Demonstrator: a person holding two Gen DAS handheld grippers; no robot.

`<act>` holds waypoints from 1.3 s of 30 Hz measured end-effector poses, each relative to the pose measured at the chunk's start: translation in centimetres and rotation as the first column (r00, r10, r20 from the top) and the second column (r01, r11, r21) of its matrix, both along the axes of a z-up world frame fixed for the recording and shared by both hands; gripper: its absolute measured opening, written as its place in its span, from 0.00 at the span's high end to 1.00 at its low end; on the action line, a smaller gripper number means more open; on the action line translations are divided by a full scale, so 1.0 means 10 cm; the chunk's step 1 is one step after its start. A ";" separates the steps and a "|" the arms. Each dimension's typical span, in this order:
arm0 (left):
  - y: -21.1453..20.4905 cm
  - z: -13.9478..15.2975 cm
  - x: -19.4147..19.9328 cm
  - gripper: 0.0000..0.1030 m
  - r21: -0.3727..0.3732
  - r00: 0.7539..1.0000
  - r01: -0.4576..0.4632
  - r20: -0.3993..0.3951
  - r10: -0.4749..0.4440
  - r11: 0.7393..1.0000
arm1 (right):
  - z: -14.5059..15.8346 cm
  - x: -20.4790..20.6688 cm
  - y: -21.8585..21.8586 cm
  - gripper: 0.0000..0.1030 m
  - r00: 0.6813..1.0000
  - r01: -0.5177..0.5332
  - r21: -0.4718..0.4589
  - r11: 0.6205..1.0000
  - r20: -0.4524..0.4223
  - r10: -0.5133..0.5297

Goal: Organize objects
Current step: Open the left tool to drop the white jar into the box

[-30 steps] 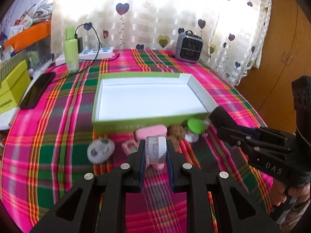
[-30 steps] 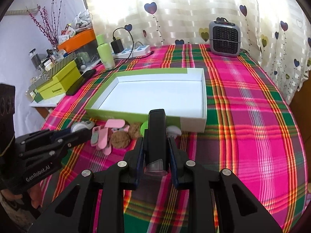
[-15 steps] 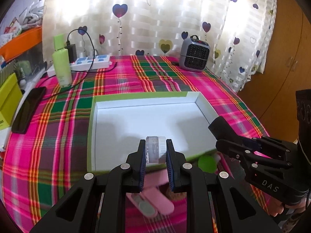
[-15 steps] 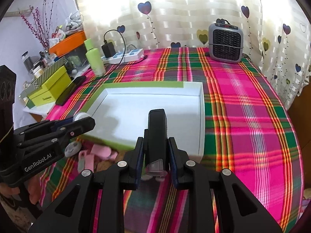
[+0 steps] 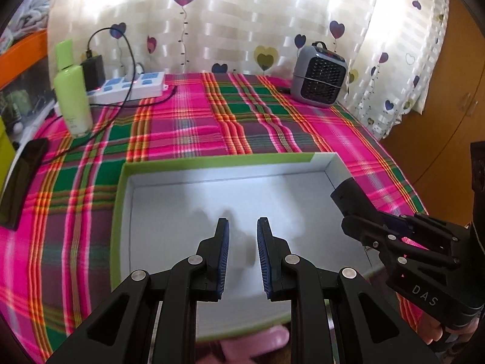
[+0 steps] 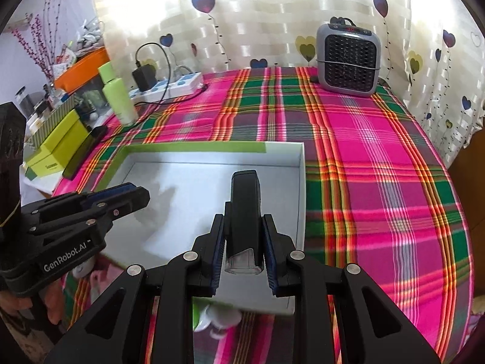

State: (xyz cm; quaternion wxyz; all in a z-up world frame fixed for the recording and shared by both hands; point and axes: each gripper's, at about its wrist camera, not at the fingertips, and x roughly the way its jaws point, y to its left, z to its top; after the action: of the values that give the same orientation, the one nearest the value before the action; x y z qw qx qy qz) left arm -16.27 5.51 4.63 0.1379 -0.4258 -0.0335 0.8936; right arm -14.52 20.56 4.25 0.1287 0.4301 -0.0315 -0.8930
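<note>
A shallow white box with a green rim (image 5: 212, 160) lies on the plaid cloth, nothing on its floor. My left gripper (image 5: 242, 223) hangs over its near half, jaws a narrow gap apart. The small pale jar (image 5: 242, 248) between its pads barely stands out from the white floor. My right gripper (image 6: 244, 220) is shut on a black stick-shaped device with a clear cap (image 6: 244, 194), over the box's near right part (image 6: 300, 182). Each gripper shows in the other's view: the right one (image 5: 348, 195) at the right, the left one (image 6: 136, 195) at the left.
At the far edge stand a grey heater (image 6: 348, 60), a power strip with a charger (image 5: 127, 86) and a green bottle (image 5: 72, 97). A black phone (image 5: 21, 179) and yellow-green boxes (image 6: 57, 145) lie left. Pink (image 5: 257, 342) and green-white (image 6: 212, 315) items sit before the box.
Both grippers have moved forward from the loose items to over the box. Those items have slipped to the bottom edge of both views. The right grip looks unchanged; the jar has grown hard to see.
</note>
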 end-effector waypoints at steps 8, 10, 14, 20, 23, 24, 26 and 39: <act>0.05 -0.09 -0.23 0.83 0.009 0.999 -0.008 0.035 0.008 1.000 | -0.05 -0.20 -0.01 0.76 1.000 0.004 0.007 1.000 0.015 -0.004; 0.06 -0.10 -0.24 0.83 0.011 0.999 -0.002 0.040 0.001 1.000 | -0.07 -0.23 0.00 0.76 1.000 0.006 0.008 1.000 0.016 -0.006; 0.06 -0.09 -0.24 0.83 0.017 1.000 0.004 0.030 -0.005 1.000 | -0.10 -0.26 0.02 0.76 1.000 0.006 0.007 1.000 0.020 -0.007; 0.07 -0.12 -0.27 0.83 0.016 0.999 0.005 0.039 -0.006 1.000 | -0.09 -0.30 0.04 0.76 1.000 0.009 0.018 1.000 0.018 -0.009; 0.08 -0.14 -0.27 0.83 0.014 0.999 0.002 0.045 -0.003 1.000 | -0.06 -0.31 0.03 0.76 1.000 0.007 0.023 1.000 0.007 -0.007; 0.07 -0.14 -0.27 0.83 0.015 0.999 0.001 0.044 -0.002 1.000 | -0.06 -0.32 0.02 0.76 1.000 0.006 0.028 1.000 0.005 -0.006; 0.06 -0.14 -0.28 0.83 0.014 0.999 -0.004 0.048 0.004 1.000 | -0.07 -0.34 0.01 0.76 1.000 0.005 0.036 0.999 0.005 -0.005; 0.03 -0.19 -0.25 0.83 0.017 0.998 -0.009 0.058 0.008 1.000 | -0.14 -0.36 -0.03 0.77 0.999 -0.024 0.035 0.999 0.024 0.023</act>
State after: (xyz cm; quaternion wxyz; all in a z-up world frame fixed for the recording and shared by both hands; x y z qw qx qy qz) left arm -18.72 5.84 2.73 0.1368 -0.4500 -0.0469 0.8812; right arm -18.13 20.22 2.85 0.1312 0.4429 -0.0122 -0.8868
